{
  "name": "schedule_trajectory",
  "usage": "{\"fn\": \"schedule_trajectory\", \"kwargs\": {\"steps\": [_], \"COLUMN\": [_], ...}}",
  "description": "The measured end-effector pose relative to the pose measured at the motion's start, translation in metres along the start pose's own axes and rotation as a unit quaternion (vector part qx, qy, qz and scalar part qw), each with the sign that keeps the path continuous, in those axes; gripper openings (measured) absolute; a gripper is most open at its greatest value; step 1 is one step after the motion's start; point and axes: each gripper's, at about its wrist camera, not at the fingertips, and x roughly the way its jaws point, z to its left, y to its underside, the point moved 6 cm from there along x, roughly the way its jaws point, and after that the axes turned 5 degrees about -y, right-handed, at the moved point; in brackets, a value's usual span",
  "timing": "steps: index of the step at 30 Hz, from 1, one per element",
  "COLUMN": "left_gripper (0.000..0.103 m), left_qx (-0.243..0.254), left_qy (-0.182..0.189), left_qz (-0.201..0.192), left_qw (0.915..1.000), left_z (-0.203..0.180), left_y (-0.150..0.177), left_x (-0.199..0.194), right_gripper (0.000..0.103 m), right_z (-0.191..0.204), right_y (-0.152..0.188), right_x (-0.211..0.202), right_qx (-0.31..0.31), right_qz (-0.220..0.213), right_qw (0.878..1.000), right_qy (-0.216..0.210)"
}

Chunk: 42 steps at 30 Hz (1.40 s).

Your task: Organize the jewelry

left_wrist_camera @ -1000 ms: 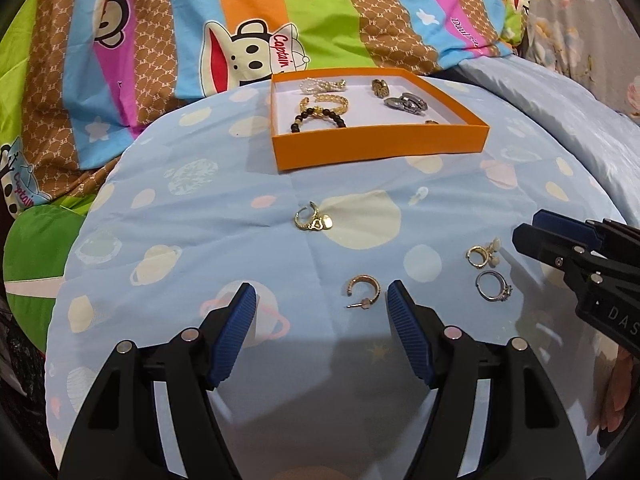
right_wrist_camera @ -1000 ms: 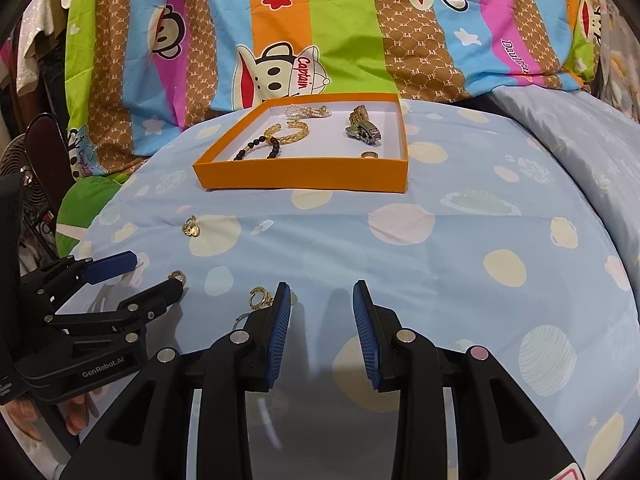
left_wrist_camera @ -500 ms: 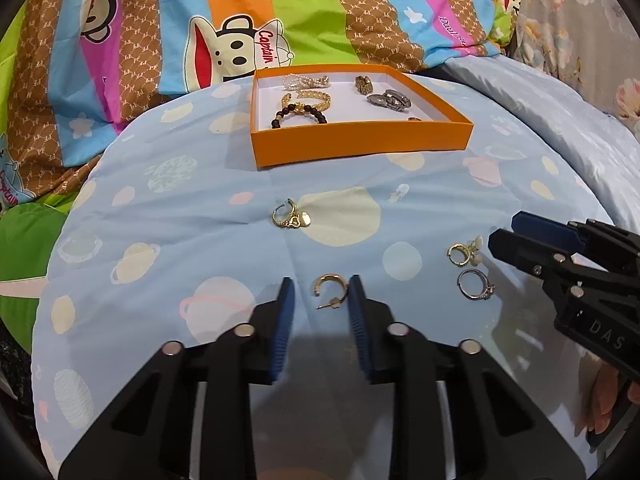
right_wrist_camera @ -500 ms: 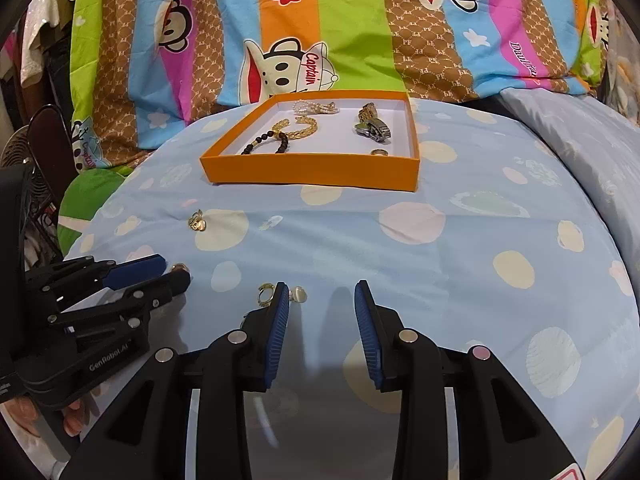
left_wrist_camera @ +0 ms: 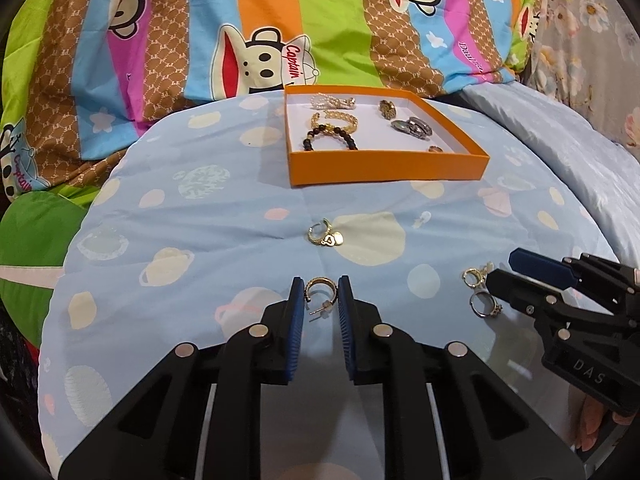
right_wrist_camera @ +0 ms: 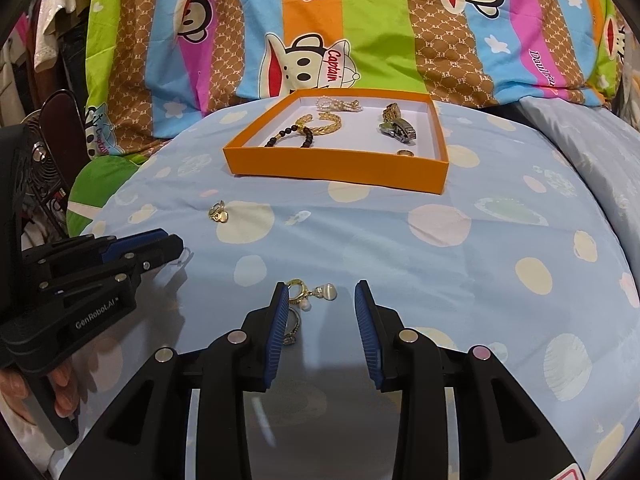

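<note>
An orange box [left_wrist_camera: 384, 168] [right_wrist_camera: 336, 168] with bracelets, a watch and a ring stands at the far side of the blue spotted quilt. My left gripper [left_wrist_camera: 321, 292] is shut on a gold hoop earring [left_wrist_camera: 319, 288], which sits between its blue pads at quilt level. A gold heart earring [left_wrist_camera: 326, 234] [right_wrist_camera: 218, 212] lies ahead of it. My right gripper [right_wrist_camera: 322, 296] is open over a gold pearl earring [right_wrist_camera: 308, 292] and a silver ring [right_wrist_camera: 292, 326], both next to its left finger. Both pieces also show in the left wrist view, the pearl earring [left_wrist_camera: 474, 276] and the ring [left_wrist_camera: 484, 306].
A striped cartoon-monkey blanket [left_wrist_camera: 280, 32] rises behind the box. A pale blue quilt fold [left_wrist_camera: 580, 152] lies to the right. A fan and hanging clothes [right_wrist_camera: 36, 80] stand off the bed's left edge.
My left gripper has closed from wide open onto the gold hoop earring. My right gripper has opened wider, with the pearl earring and ring now between its fingers.
</note>
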Motion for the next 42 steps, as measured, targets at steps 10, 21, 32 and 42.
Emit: {"fn": "schedule_trajectory", "kwargs": {"steps": [10, 21, 32, 42], "left_gripper": [0.016, 0.016, 0.016, 0.016], "left_qx": [-0.002, 0.004, 0.004, 0.005], "left_qy": [-0.005, -0.002, -0.003, -0.004], "left_qz": [-0.003, 0.0, -0.001, -0.004], "left_qw": [1.0, 1.0, 1.0, 1.0], "left_z": [0.003, -0.002, -0.003, -0.002], "left_y": [0.0, 0.001, 0.001, 0.001], "left_x": [-0.001, 0.001, 0.001, 0.001], "right_gripper": [0.034, 0.015, 0.004, 0.004], "right_z": [0.005, 0.002, -0.002, -0.004], "right_y": [-0.002, -0.003, -0.004, -0.004], "right_x": [0.013, 0.017, 0.012, 0.011], "right_qx": [0.008, 0.02, 0.027, 0.03], "right_qz": [0.017, 0.023, 0.009, 0.012], "right_qw": [1.0, 1.0, 1.0, 0.999], "right_qy": [-0.005, -0.007, -0.009, -0.011]}}
